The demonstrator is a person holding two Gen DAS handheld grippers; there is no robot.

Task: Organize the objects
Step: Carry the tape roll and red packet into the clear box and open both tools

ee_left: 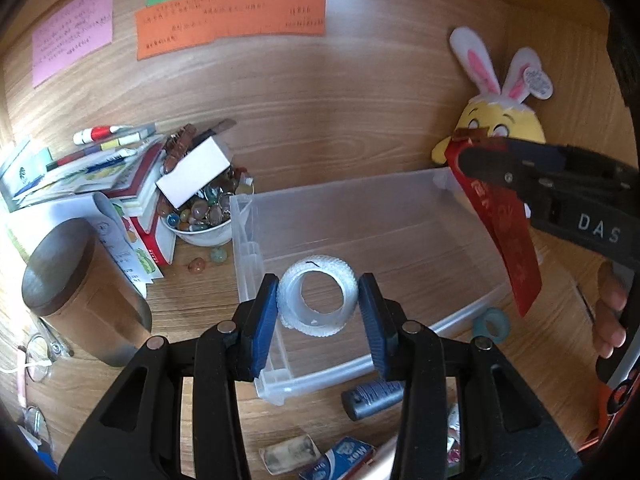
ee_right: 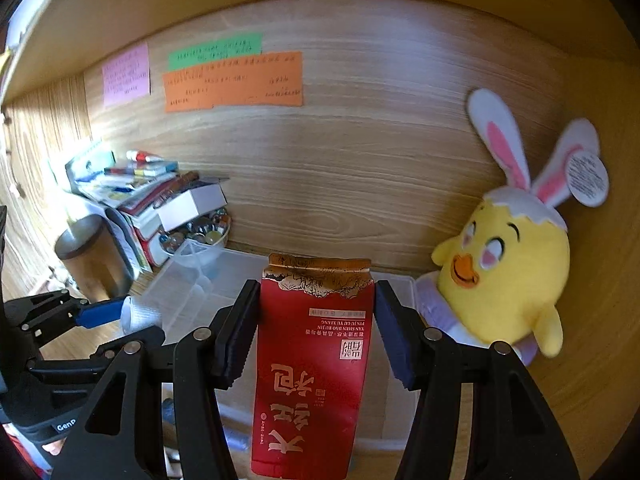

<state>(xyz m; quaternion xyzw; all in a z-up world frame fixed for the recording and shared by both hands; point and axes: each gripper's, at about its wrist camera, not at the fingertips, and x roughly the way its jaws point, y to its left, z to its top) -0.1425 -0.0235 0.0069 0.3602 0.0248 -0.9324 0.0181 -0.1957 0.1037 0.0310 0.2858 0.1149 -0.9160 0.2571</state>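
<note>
**Both grippers loaded over the clear bin**

The left gripper (ee_left: 318, 308) has its blue pads closed on a white tape roll (ee_left: 317, 294), held above the near-left part of the clear plastic bin (ee_left: 400, 196). The right gripper (ee_right: 316, 332) pinches a red packet (ee_right: 314, 364), upside down, over the bin's right side, apparently clear of its floor. A yellow chick plush (ee_right: 504, 276) sits far right.

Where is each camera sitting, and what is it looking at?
Left wrist: rides on the left gripper, facing the clear bin and wooden back wall; its blue fingers pinch a white tape roll, and the person's hand shows.
Right wrist: rides on the right gripper, facing the same wall; its fingers hold a red packet.
Both see the bin, yellow chick plush, and each other's gripper.
</note>
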